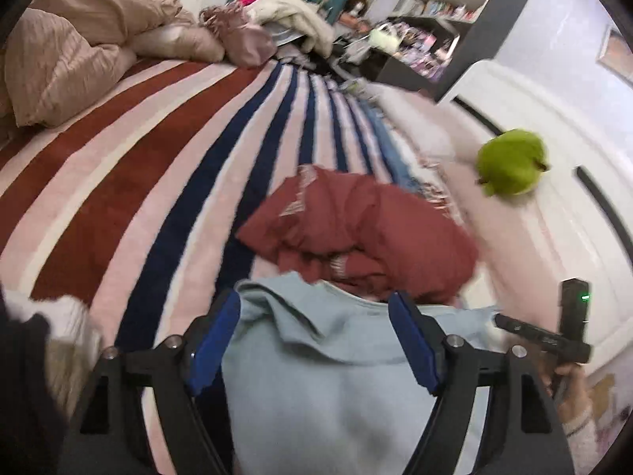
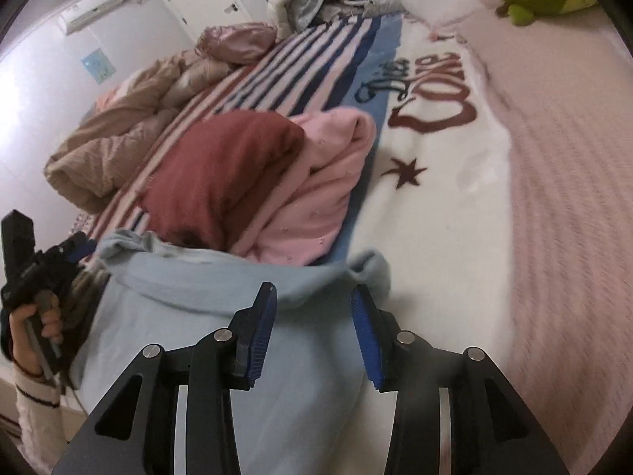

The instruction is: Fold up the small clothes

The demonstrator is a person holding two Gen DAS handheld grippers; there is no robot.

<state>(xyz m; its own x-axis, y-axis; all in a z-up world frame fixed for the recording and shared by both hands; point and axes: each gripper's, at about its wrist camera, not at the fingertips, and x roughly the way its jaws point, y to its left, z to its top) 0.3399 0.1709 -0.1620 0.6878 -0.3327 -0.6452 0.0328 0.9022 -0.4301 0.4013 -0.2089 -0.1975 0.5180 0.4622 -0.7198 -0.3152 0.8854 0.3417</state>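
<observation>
A light blue garment (image 1: 324,360) lies on the bed at the near edge, its collar side bunched; it also shows in the right wrist view (image 2: 205,316). My left gripper (image 1: 316,304) is open, its blue pads spread over the garment's upper edge. My right gripper (image 2: 312,297) is open above the garment's right part, gripping nothing. Behind the blue garment lies a crumpled maroon garment (image 1: 356,229), in the right wrist view (image 2: 225,174) beside a pink garment (image 2: 316,198). The left gripper also appears at the left of the right wrist view (image 2: 47,273).
A striped blanket (image 1: 158,166) covers the bed. A beige duvet (image 1: 71,51) is heaped at the far left. A green plush toy (image 1: 510,162) sits on the pink sheet (image 2: 554,198). A white fleece with lettering (image 2: 435,158) lies right of the clothes. Shelves (image 1: 447,19) stand beyond.
</observation>
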